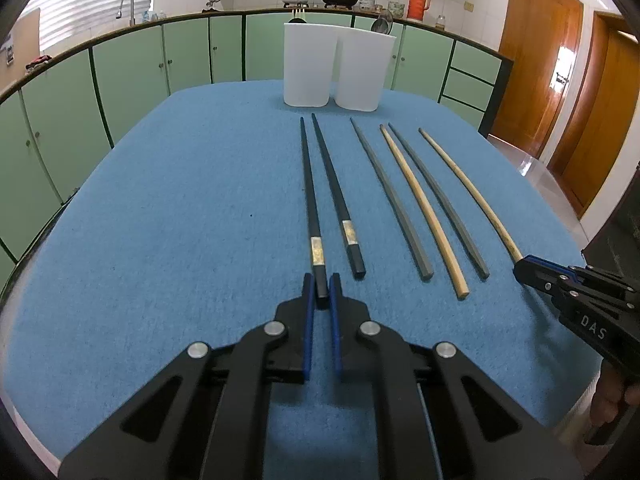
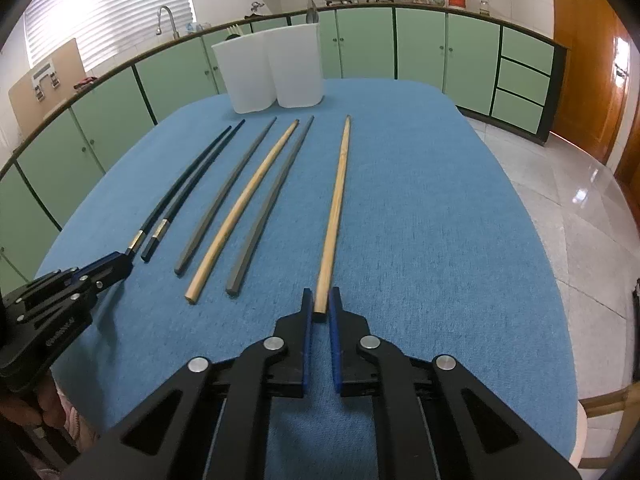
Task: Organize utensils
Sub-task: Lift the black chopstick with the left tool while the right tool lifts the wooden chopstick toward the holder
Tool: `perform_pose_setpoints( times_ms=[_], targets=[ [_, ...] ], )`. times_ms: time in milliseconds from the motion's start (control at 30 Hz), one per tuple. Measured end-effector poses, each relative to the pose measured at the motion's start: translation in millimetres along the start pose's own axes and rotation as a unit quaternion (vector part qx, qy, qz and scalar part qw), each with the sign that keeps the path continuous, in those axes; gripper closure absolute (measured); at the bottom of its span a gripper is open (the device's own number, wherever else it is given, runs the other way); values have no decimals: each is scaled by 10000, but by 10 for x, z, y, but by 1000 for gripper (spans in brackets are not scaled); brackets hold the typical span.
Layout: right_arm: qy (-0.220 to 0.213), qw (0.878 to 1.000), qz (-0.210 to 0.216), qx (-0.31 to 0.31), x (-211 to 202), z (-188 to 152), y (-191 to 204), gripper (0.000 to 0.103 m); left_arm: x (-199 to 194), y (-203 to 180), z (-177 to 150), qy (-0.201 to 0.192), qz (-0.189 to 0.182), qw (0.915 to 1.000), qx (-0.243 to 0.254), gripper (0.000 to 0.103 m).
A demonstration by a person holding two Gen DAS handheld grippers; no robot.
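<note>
Three pairs of chopsticks lie side by side on the blue tablecloth (image 1: 180,220), pointing towards two white containers (image 1: 306,64) at the far end. My left gripper (image 1: 321,292) is shut on the near end of the leftmost black chopstick (image 1: 310,200), which has a gold band. Its black twin (image 1: 336,196) lies just to the right. Two grey chopsticks (image 1: 390,200) alternate with a bamboo one (image 1: 424,208). My right gripper (image 2: 321,304) is shut on the near end of the rightmost bamboo chopstick (image 2: 334,208). Both held chopsticks still rest on the cloth.
Utensil handles stick out of the white containers (image 2: 298,66). Green cabinets (image 1: 132,76) and a counter with pots run behind the table. The table's right edge drops to a tiled floor (image 2: 560,200); wooden doors (image 1: 532,60) stand beyond.
</note>
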State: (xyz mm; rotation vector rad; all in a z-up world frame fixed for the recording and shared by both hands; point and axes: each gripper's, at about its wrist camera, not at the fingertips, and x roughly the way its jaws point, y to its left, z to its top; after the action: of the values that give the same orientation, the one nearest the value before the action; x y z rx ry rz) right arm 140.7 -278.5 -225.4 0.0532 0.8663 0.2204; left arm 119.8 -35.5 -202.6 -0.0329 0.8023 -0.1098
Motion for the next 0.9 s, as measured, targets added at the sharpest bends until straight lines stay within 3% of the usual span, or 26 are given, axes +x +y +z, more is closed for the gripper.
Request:
perform_pose_setpoints(
  times_ms=[100,400,667,900],
  targets=[
    [-66,10000,-13,65,-54,23,-37,96,-66,-12,17,-97,63,9999,90,97],
    [-635,9979,-70,-59,-517,316,-93,96,-551,-12,291,-895,385,9942,462,97],
    [-1191,9925,-35,-268,-968,759,-149,96,-973,-2,768,-1571,385,9853,547,97],
    [-1449,9891,142,-209,-1193,1192,-215,96,-1225,35,1223,-1985,134,9788,483,97]
  ],
)
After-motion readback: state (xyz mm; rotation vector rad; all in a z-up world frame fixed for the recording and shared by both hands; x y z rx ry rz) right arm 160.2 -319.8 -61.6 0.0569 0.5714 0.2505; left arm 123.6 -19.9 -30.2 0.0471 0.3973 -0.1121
